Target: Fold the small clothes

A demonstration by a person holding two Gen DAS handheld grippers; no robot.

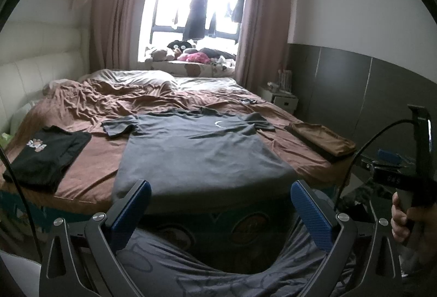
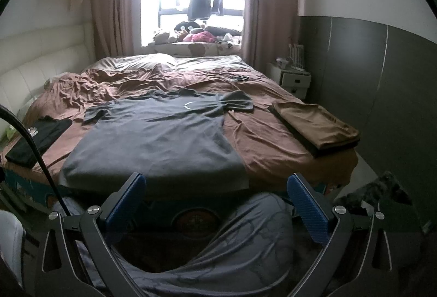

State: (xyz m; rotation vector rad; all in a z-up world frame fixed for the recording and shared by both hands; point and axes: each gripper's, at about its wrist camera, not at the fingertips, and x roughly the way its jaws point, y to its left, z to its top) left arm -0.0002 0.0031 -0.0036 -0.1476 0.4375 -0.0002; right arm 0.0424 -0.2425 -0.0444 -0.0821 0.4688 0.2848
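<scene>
the grey t-shirt [image 1: 202, 149] lies flat and face up on the brown bed sheet [image 1: 90, 168], its long axis running straight away from the person: hem at the near edge of the bed, collar and both short sleeves toward the far side, near the rumpled bedding. a small white crescent logo sits on the chest.

the left gripper [image 1: 220, 204] is held back from the bed edge with its blue-padded fingers spread wide and nothing between them. in its own view the hem spans almost exactly the gap between the fingers, so it points at the middle of the hem. the right gripper [image 2: 215, 198] is likewise wide open and empty, also short of the bed. from its view the shirt [image 2: 158, 135] sits left of centre, with the hem's right corner roughly ahead of the gap between its fingers. neither gripper touches the cloth.

judging from this, each gripper is nearer its own side of the hem, the left for the left corner and the right for the right corner, and both need to go forward and down to reach it.

a folded black t-shirt [image 1: 46, 155] with a printed front lies well apart on the left side of the bed, and a folded brown garment [image 2: 316, 125] rests on the right, so the grey shirt looks like the piece in hand.
</scene>
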